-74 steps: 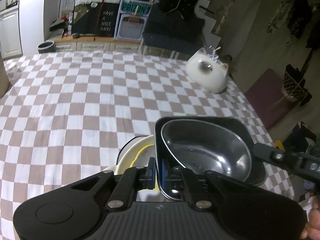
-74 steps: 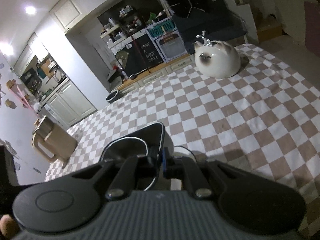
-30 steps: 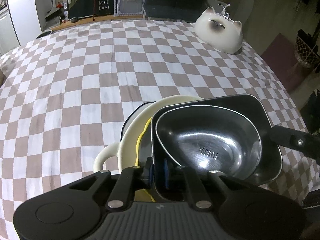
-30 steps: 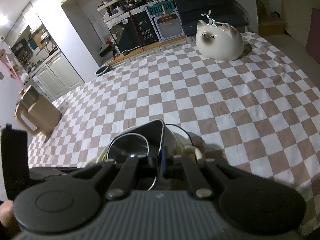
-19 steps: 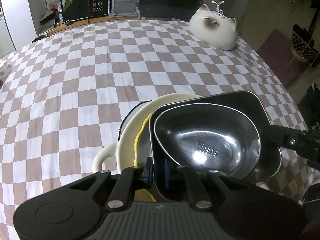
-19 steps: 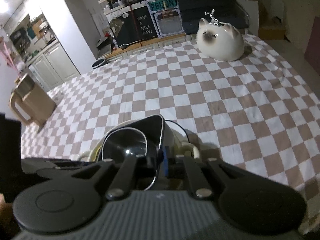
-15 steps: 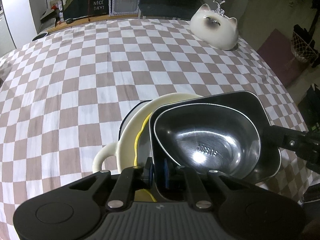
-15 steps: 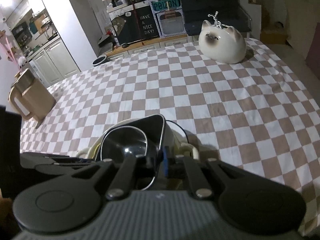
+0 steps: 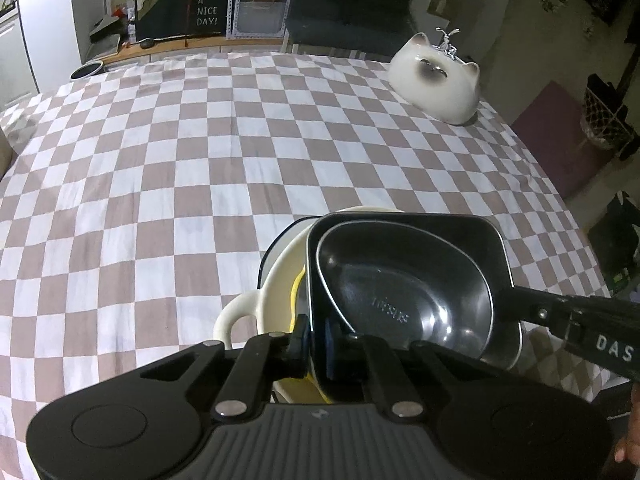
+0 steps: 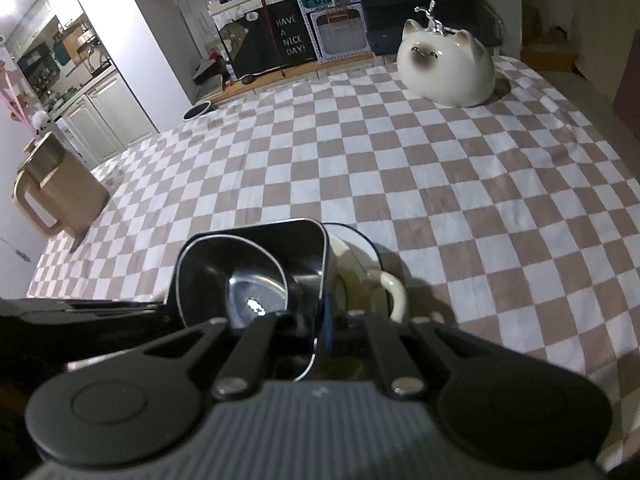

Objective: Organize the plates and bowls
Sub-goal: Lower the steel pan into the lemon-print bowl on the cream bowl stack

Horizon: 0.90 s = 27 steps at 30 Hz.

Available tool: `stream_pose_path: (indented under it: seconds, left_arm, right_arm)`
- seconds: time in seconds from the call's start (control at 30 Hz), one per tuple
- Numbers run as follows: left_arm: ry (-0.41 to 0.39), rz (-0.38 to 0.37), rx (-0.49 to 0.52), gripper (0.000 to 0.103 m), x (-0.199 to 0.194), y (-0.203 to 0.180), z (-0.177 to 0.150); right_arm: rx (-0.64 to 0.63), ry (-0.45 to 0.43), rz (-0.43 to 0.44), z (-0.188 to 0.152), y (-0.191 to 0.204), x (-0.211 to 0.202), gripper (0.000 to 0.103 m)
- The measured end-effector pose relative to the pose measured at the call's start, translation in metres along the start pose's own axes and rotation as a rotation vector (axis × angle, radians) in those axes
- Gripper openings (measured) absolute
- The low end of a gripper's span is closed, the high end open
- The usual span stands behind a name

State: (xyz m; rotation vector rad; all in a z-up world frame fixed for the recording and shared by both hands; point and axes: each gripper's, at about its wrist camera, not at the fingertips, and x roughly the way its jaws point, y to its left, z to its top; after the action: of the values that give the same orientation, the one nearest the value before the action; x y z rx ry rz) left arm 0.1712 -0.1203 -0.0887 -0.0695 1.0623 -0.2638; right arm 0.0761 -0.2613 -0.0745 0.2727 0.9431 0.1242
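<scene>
A black square bowl [image 9: 472, 232] with a steel bowl [image 9: 400, 292] nested in it sits in a cream two-handled bowl [image 9: 240, 316] on the checked tablecloth. My left gripper [image 9: 316, 338] is shut on the black bowl's near left rim. My right gripper [image 10: 322, 332] is shut on the black bowl's [image 10: 304, 248] opposite rim; the steel bowl [image 10: 240, 280] and the cream bowl's handle [image 10: 394, 290] show there too. The right gripper's arm also shows in the left wrist view [image 9: 580, 324].
A white cat-shaped ceramic [image 9: 436, 80] stands at the table's far right corner, also in the right wrist view [image 10: 448, 68]. A tan pitcher [image 10: 52, 196] stands at the table's left edge. The table edge drops off at right.
The bowl stack and both grippers have stayed together; the cameras tilted and shifted a little, with the stack sitting slightly lower and nearer over the cream bowl.
</scene>
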Motion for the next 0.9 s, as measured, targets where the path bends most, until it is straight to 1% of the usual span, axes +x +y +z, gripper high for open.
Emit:
stream_pose_path:
  seconds: [0.23,0.5,0.57,0.6,0.67,0.73,0.77,0.9]
  left_arm:
    - [-0.008,0.002,0.007,0.007,-0.003,0.0,0.0]
    - [-0.001,-0.012,-0.011,0.007,-0.003,0.002,0.0]
    - [0.001,-0.022,-0.02,0.005,-0.004,0.004,0.0]
    - [0.003,-0.026,-0.023,0.005,-0.004,0.005,0.0]
    - [0.005,-0.03,-0.026,0.005,-0.004,0.005,0.0]
    - [0.01,-0.034,-0.032,0.005,-0.004,0.006,0.0]
    - [0.017,-0.036,-0.037,0.005,-0.004,0.006,-0.001]
    - [0.023,-0.046,-0.046,0.007,-0.006,0.007,-0.002]
  right_arm:
    - [0.016,0.037,-0.012,-0.002,-0.002,0.008,0.004]
    - [0.061,0.038,0.004,0.0,-0.006,0.002,0.005]
    - [0.04,0.05,0.009,0.0,-0.004,0.0,0.012]
    - [0.031,0.066,0.014,-0.001,-0.003,0.001,0.018]
    - [0.029,0.112,0.02,-0.004,-0.001,0.007,0.021]
    - [0.007,0.126,0.014,-0.008,0.003,0.009,0.022]
    - [-0.007,0.121,0.009,-0.008,0.004,0.009,0.022]
    - [0.012,0.093,0.006,-0.005,0.001,0.004,0.013]
